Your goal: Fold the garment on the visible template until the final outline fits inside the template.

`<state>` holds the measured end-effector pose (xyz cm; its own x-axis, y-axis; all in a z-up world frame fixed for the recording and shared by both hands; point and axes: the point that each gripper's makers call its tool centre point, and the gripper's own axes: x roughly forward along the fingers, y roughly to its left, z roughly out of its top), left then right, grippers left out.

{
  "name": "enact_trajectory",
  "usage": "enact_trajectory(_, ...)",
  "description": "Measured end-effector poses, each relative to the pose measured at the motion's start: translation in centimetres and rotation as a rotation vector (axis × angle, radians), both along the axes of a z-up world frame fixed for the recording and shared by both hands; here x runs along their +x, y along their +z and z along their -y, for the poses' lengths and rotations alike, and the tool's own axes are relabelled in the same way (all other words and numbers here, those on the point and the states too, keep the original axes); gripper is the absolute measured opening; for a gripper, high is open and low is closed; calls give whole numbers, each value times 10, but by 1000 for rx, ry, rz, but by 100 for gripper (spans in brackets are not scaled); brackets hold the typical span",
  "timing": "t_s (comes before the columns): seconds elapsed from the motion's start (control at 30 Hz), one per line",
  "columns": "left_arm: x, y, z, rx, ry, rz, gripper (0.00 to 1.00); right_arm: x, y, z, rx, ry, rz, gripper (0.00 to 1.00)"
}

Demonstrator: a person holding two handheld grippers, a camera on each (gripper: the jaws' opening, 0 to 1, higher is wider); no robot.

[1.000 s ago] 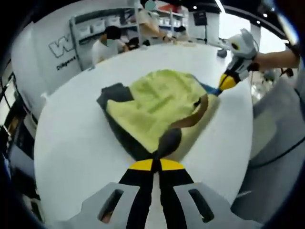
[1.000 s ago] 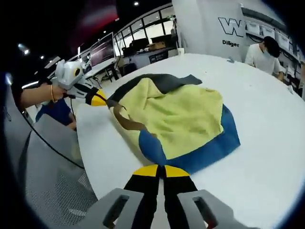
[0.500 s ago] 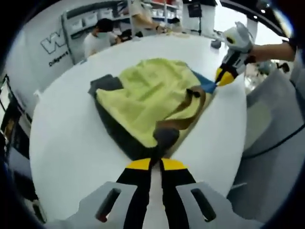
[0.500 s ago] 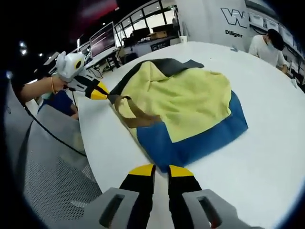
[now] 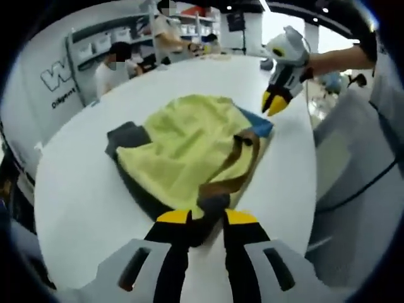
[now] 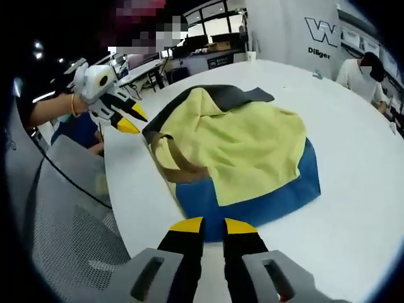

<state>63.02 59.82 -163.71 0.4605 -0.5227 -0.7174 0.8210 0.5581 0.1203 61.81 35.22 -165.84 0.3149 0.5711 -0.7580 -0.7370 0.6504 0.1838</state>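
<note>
The garment, yellow with blue, dark grey and brown parts, lies bunched on the white round tabletop. No template outline can be made out under it, so whether the heap fits a template cannot be judged.

In the left gripper view, the left gripper has its jaws parted a little and holds nothing; the garment's near edge, a dark patch where the brown strap ends, lies just ahead of and between the tips. From here the cloth runs straight away toward the far side, where the right gripper hovers above the blue corner, jaws parted and empty.

In the right gripper view, the right gripper is likewise slightly open with nothing in it, the blue panel lying just beyond its tips. The left gripper hangs at the far left, near the dark edge, apart from the cloth.

The grippers stand at opposite ends of the garment's long axis, each near its own end. The next fold likely calls for a fresh grasp.
</note>
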Motion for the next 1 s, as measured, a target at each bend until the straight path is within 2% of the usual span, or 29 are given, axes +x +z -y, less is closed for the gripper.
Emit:
enact_trajectory(0.07,-1,9,2,-6,8,5,16,8,3,0,6,-3,11,4)
enact_trajectory(0.13,10,2,6,-5,7,-5,13,16,6,-2,2,-4,21,4)
enact_trajectory(0.17,9,1,15,-50,-2,-43,11,19,6,-4,2,-7,22,4)
enact_trajectory(0.3,24,-5,19,-60,4,-57,11,27,7,-4,13,-35,25,4)
enact_trajectory(0.33,33,-9,10,10,-10,-22,10,28,5,-6,7,-37,23,4)
enact_trajectory(0.37,29,-7,18,14,-35,-31,9,29,2,-8,5,-34,19,4)
enact_trajectory(0.43,29,-9,16,34,-60,-38,9,31,1,-9,-1,-26,14,4)
enact_trajectory(0.47,27,-13,11,94,-98,-40,9,32,-1,-9,-9,-22,13,4)
enact_trajectory(0.5,24,-15,10,122,-122,-44,9,33,-3,-9,-11,-23,11,4)
enact_trajectory(0.57,22,-22,8,96,-117,-65,9,32,-4,-11,-8,-23,2,4)
enact_trajectory(0.73,19,-22,10,88,-111,-68,8,28,-9,-13,-6,-20,-6,4)
enact_trajectory(0.83,16,-24,12,101,-140,-62,8,25,-14,-12,-14,-18,-17,4)
enact_trajectory(1.0,12,-25,13,117,-145,-69,8,21,-18,-12,-17,-20,-26,4)
